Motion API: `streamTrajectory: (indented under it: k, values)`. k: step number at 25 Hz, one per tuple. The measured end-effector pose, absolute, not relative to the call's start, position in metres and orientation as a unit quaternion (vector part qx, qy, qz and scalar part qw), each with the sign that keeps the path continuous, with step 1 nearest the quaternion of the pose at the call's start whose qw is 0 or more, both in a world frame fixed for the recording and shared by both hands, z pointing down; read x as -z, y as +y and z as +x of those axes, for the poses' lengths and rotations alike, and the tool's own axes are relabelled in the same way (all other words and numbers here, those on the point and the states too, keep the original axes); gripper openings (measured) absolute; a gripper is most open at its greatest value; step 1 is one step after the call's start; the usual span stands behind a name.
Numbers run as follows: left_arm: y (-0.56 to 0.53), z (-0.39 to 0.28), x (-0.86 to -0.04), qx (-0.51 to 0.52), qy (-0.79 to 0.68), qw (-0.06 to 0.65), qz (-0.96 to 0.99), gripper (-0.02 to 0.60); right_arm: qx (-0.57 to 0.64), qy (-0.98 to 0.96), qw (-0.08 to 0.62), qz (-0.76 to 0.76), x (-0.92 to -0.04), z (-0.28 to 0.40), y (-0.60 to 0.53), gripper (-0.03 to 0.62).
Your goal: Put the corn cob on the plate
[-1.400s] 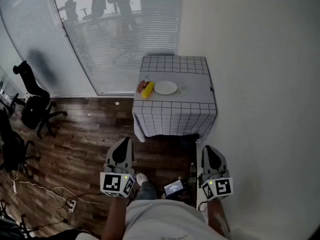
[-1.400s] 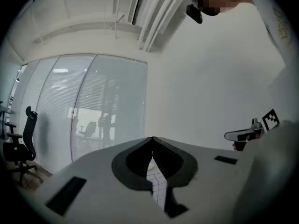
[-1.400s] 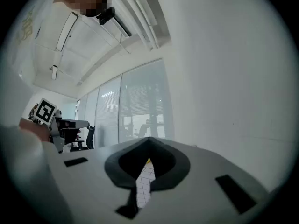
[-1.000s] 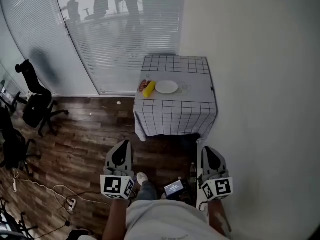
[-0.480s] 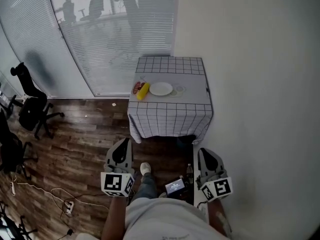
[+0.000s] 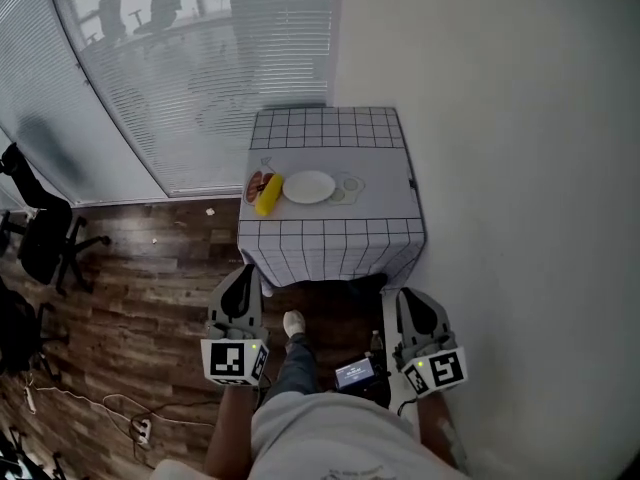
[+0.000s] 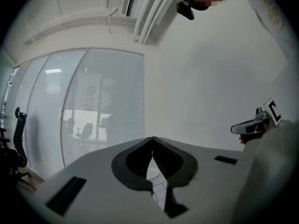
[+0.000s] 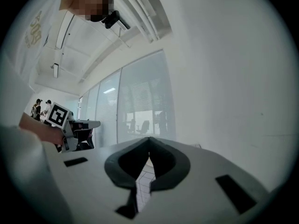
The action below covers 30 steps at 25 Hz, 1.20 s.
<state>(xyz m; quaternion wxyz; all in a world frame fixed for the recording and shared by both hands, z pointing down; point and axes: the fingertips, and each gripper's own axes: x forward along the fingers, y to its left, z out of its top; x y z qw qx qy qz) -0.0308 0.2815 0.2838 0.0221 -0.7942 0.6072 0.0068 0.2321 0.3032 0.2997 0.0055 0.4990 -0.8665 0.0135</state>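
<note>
Jaws of the left gripper and right gripper are pressed together, both empty, well short of the counter at 12 o'clock. On it, the corn lies just beside the plate, at its 9 o'clock.

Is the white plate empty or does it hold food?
Empty: the plate is bare white; the corn cob lies beside it, not on it.
</note>
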Motion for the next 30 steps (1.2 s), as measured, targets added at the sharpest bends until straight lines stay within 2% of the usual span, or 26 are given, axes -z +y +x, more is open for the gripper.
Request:
streamTrajectory:
  k: [7,12,21,30]
  values:
    - [0.162,-0.057,-0.299,0.012,0.602,0.009,-0.798,0.009,-0.018,-0.864,0.032,0.502,-0.307,0.204,0.191,0.008]
    - [0.098,-0.082,-0.323,0.044,0.6,-0.008,-0.799,0.009,0.001,-0.873,0.1,0.477,-0.326,0.179,0.126,0.008]
    - [0.045,-0.098,-0.367,0.085,0.599,-0.043,-0.795,0.009,0.043,-0.892,0.169,0.418,-0.344,0.137,0.04,0.008]
    - [-0.003,-0.103,-0.384,0.112,0.603,-0.059,-0.788,0.009,0.051,-0.926,0.187,0.324,-0.366,0.087,-0.028,0.008]
